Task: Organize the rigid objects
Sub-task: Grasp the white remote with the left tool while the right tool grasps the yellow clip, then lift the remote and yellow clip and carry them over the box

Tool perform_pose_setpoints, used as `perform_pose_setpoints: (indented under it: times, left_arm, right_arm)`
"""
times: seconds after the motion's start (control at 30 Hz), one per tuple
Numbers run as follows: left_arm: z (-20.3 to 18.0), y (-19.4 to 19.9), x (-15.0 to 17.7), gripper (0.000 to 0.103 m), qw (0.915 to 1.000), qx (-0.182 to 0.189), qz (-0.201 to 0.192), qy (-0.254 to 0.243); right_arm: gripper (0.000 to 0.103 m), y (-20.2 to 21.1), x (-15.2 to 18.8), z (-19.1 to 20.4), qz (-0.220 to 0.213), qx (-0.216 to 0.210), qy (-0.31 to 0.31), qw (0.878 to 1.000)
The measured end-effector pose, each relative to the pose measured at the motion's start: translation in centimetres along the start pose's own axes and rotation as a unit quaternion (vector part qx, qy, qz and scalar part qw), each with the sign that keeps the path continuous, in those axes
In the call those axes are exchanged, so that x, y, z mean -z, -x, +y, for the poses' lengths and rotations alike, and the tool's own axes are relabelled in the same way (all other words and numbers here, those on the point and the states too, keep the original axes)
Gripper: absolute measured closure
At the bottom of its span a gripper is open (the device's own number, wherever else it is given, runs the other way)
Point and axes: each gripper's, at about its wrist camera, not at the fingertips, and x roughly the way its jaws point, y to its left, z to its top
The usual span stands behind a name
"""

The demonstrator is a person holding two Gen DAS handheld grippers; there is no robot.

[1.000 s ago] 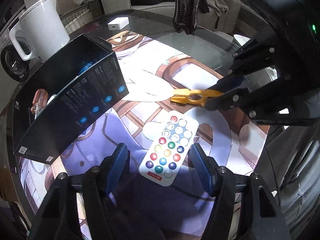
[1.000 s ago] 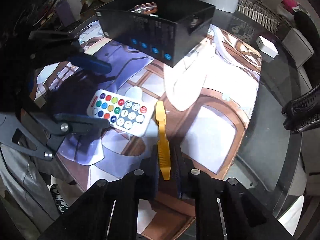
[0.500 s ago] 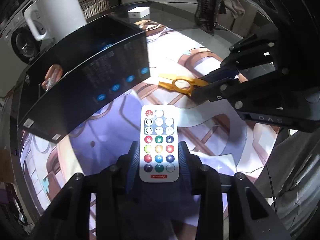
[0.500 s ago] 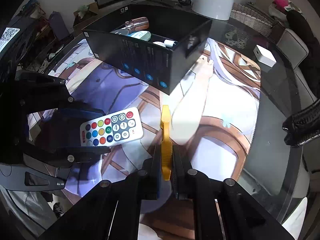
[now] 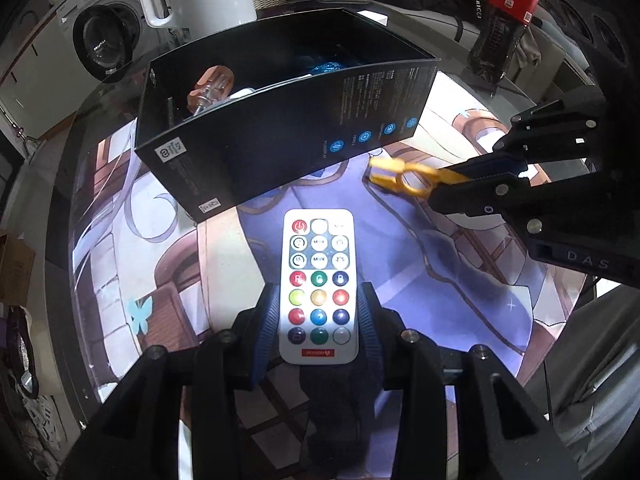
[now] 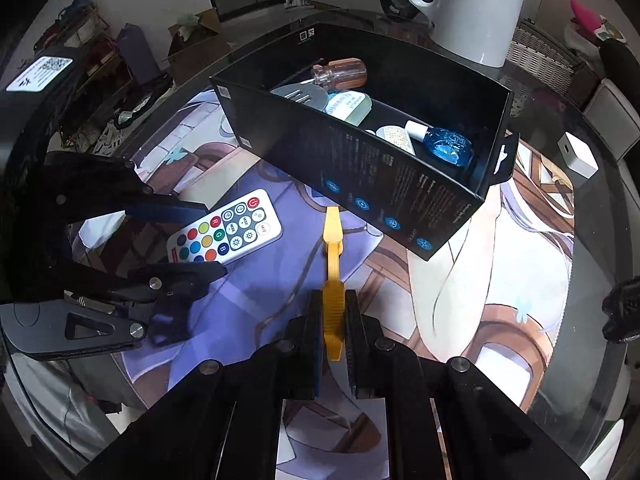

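My left gripper (image 5: 318,312) is shut on a white remote (image 5: 319,284) with coloured buttons and holds it above the mat, in front of the open black box (image 5: 384,104). The remote also shows in the right wrist view (image 6: 226,232). My right gripper (image 6: 333,312) is shut on a yellow plastic tool (image 6: 333,264), whose tip points at the box's near wall (image 6: 360,184). The tool shows in the left wrist view (image 5: 404,174). Inside the box lie a screwdriver with an orange handle (image 6: 340,72), a blue bottle (image 6: 444,144) and other small items.
A printed mat (image 6: 480,280) covers the round glass table (image 6: 624,240). A white kettle (image 6: 472,4) stands behind the box. A small white cube (image 6: 578,154) lies at the right. A dark bottle with a red label (image 5: 500,32) stands at the far edge.
My left gripper closed on the remote and lifted it. Both grippers have risen and moved toward the black box with their objects.
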Motion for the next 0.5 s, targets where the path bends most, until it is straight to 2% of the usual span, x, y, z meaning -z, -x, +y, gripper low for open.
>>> perform_pose_setpoints:
  times: [0.07, 0.13, 0.17, 0.23, 0.3, 0.33, 0.37, 0.5]
  left_arm:
    - [-0.1, -0.2, -0.2, 0.054, 1.0, -0.007, 0.001, -0.001]
    - [0.1, -0.2, -0.2, 0.049, 0.9999, -0.012, 0.0, 0.004]
    - [0.2, -0.3, -0.3, 0.049, 0.9999, -0.008, -0.001, 0.009]
    - [0.3, -0.6, -0.8, 0.048, 0.9999, -0.009, -0.003, 0.011]
    - [0.3, -0.7, -1.1, 0.052, 0.9999, -0.011, -0.006, 0.006]
    - [0.2, -0.7, -1.3, 0.062, 1.0, -0.004, -0.007, 0.006]
    - [0.2, -0.7, -1.3, 0.065, 1.0, -0.001, -0.007, 0.005]
    - [-0.2, -0.7, -1.5, 0.065, 1.0, -0.007, -0.006, 0.003]
  right_arm:
    - [0.093, 0.0, 0.2, -0.1, 0.002, -0.004, -0.002, 1.0]
    - [0.085, -0.2, 0.4, -0.3, 0.004, -0.001, -0.005, 1.0]
    - [0.081, -0.5, 0.5, -0.4, 0.006, 0.0, -0.007, 1.0]
    - [0.08, -0.7, 0.7, -0.8, 0.008, 0.002, -0.012, 1.0]
    - [0.08, -0.8, 0.4, -0.8, 0.002, 0.003, -0.014, 1.0]
    - [0.081, -0.8, 0.2, -0.8, 0.001, 0.005, -0.016, 1.0]
    - [0.092, -0.8, 0.1, -0.7, -0.001, 0.008, -0.015, 1.0]
    - [0.094, -0.6, -0.2, -0.2, -0.008, 0.02, -0.006, 1.0]
